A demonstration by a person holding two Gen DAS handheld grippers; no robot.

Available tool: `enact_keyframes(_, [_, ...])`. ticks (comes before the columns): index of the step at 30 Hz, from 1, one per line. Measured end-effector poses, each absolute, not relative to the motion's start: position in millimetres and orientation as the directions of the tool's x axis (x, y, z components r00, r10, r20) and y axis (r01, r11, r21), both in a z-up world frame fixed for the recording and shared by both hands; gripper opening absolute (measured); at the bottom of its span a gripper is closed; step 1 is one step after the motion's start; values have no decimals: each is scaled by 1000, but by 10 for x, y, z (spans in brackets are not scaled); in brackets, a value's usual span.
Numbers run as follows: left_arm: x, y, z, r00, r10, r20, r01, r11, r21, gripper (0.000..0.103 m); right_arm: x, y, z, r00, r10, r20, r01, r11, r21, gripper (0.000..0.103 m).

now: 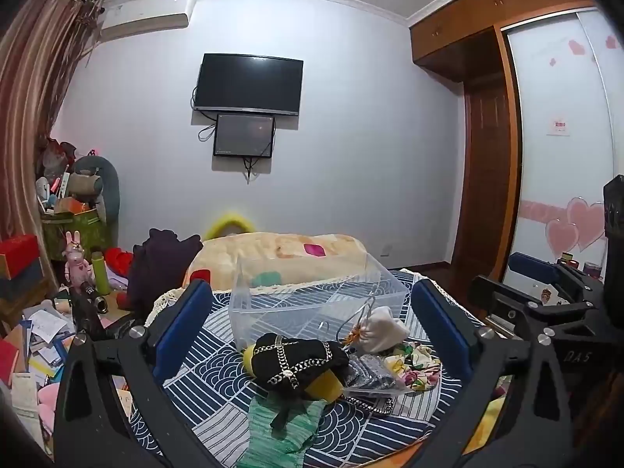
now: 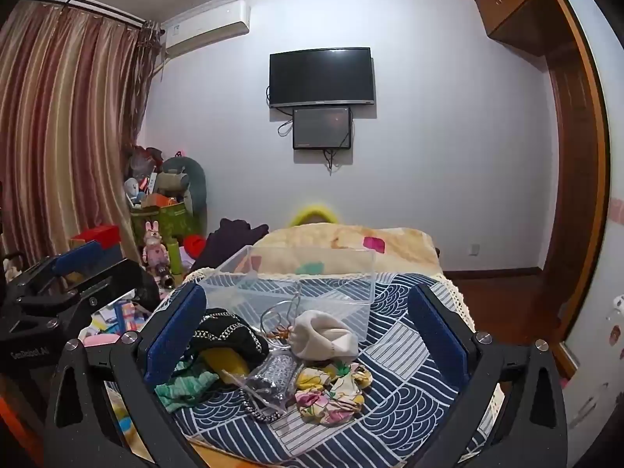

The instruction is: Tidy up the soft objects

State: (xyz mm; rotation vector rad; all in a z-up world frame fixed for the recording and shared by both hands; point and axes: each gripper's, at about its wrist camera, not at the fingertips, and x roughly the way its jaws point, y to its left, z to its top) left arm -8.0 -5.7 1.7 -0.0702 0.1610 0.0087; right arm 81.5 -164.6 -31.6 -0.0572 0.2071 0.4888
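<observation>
A pile of soft items lies on a blue-and-white patterned cloth (image 1: 218,366): a black knitted piece with a silver chain (image 1: 298,360) over something yellow, a green knit cloth (image 1: 280,429), a white drawstring pouch (image 1: 380,329), a grey glittery item in clear plastic (image 1: 368,376) and a floral scrunchie (image 1: 413,364). Behind them stands an empty clear plastic bin (image 1: 312,296). My left gripper (image 1: 312,335) is open, above and around the pile. My right gripper (image 2: 308,335) is open, its fingers either side of the pouch (image 2: 323,335), scrunchie (image 2: 331,390) and black piece (image 2: 226,335). The bin (image 2: 288,284) is beyond.
A folded yellow blanket (image 1: 280,257) lies behind the bin. A cluttered desk at the left (image 1: 46,335) holds papers, a pink rabbit figure (image 1: 76,259), a green bottle and boxes. A wardrobe (image 1: 561,124) stands at the right. A TV hangs on the far wall.
</observation>
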Motion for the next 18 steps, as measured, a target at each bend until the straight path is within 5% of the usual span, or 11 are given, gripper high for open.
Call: enact_keyframes(18, [-93, -77, 27, 988, 0, -154, -11, 998, -66, 103, 769, -1651, -282, 865, 462, -197, -472, 881, -6, 103])
